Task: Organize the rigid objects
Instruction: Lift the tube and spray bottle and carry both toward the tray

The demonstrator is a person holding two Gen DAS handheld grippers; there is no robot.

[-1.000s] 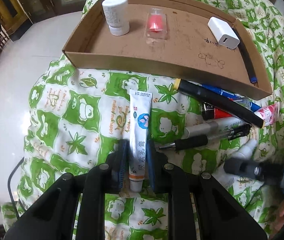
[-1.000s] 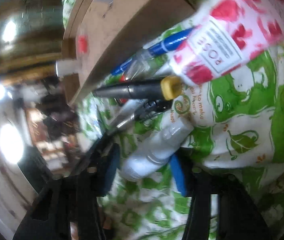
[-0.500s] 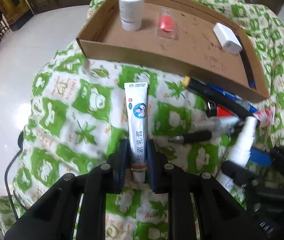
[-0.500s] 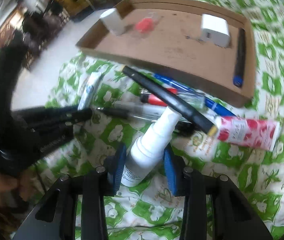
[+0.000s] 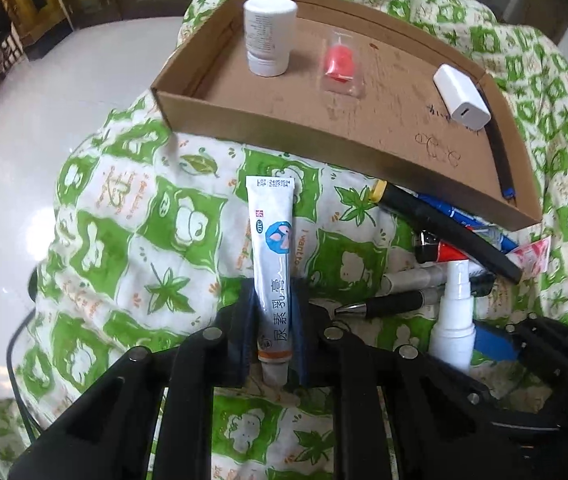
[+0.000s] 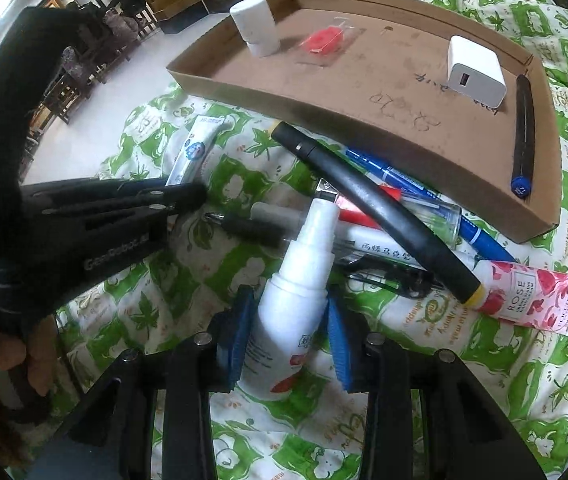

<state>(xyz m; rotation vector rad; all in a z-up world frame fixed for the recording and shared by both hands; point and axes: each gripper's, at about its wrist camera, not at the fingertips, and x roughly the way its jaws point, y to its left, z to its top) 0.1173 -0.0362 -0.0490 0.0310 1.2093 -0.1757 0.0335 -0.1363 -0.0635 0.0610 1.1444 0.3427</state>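
Note:
My left gripper (image 5: 275, 320) is shut on a white ointment tube (image 5: 272, 256), held above the green patterned cloth (image 5: 123, 248). My right gripper (image 6: 288, 328) is shut on a white spray bottle (image 6: 296, 300), also seen in the left wrist view (image 5: 454, 316). A cardboard tray (image 5: 284, 128) at the back holds a white pill bottle (image 5: 267, 36), a red item in clear packaging (image 5: 340, 64), a white charger (image 5: 462, 98) and a dark pen (image 5: 500, 160). The left gripper also shows in the right wrist view (image 6: 179, 196).
A pile of pens and markers (image 6: 384, 208) lies in front of the tray, with a black yellow-tipped marker (image 6: 380, 220) and a rose-print tube (image 6: 532, 296). White floor (image 5: 23, 128) lies left of the cloth-covered surface.
Both grippers have closed on their objects and lifted them off the cloth. The right gripper swung round from a tilted view to face the tray.

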